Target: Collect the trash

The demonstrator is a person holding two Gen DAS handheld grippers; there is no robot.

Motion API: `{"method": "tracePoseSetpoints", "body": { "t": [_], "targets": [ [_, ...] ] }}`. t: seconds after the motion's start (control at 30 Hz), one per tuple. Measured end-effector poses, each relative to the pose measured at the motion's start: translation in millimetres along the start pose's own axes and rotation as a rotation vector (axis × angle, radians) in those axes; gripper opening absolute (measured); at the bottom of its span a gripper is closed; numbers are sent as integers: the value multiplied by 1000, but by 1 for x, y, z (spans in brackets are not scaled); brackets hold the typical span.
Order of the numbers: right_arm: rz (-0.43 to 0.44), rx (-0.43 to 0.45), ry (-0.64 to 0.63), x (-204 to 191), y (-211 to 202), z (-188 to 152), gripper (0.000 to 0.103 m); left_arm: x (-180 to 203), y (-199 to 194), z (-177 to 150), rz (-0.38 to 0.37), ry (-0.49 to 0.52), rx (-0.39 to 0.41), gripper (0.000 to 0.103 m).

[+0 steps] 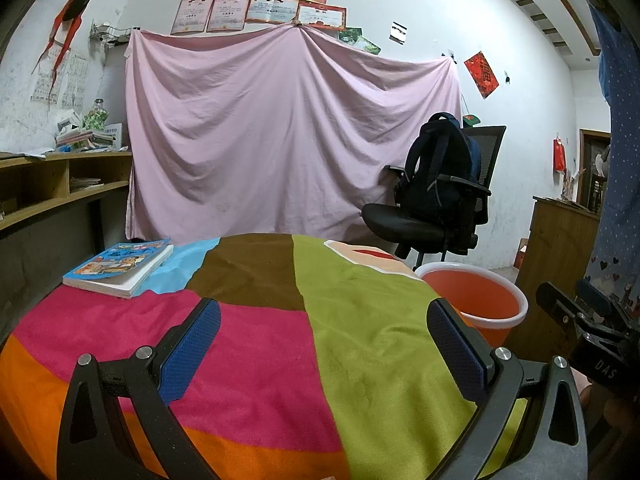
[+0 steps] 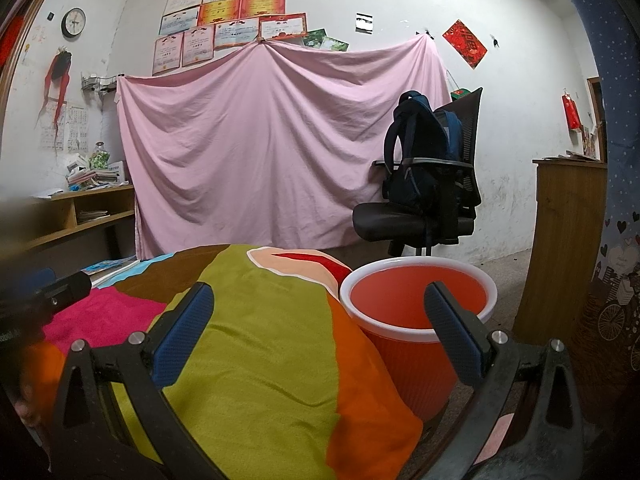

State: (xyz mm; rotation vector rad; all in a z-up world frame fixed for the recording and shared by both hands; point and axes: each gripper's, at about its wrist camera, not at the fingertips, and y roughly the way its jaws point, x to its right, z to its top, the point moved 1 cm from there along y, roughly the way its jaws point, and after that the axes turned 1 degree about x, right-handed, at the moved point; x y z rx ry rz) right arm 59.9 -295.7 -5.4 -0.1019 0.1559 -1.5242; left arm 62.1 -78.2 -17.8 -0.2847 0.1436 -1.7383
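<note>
An orange bin with a white rim (image 2: pixel 416 304) stands on the floor just right of the table; it also shows in the left wrist view (image 1: pixel 476 300). Its inside looks empty as far as I can see. My left gripper (image 1: pixel 324 320) is open and empty above the multicoloured cloth (image 1: pixel 256 320) on the table. My right gripper (image 2: pixel 320 308) is open and empty over the cloth's right edge (image 2: pixel 256 360), its right finger (image 2: pixel 452 332) in front of the bin. No trash shows on the cloth.
A book (image 1: pixel 120 266) lies at the table's far left. An office chair with a dark backpack (image 2: pixel 424 184) stands behind the bin. A wooden cabinet (image 2: pixel 568 240) is at the right, shelves (image 1: pixel 48 188) at the left, a pink sheet (image 1: pixel 288 132) on the back wall.
</note>
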Motion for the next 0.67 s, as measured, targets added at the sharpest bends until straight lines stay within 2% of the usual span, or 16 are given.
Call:
{"method": "tracePoseSetpoints", "body": {
  "t": [0.67],
  "targets": [
    [10, -20, -4, -7, 2, -4, 103, 6, 6, -5, 21, 15, -22, 101]
  ]
}}
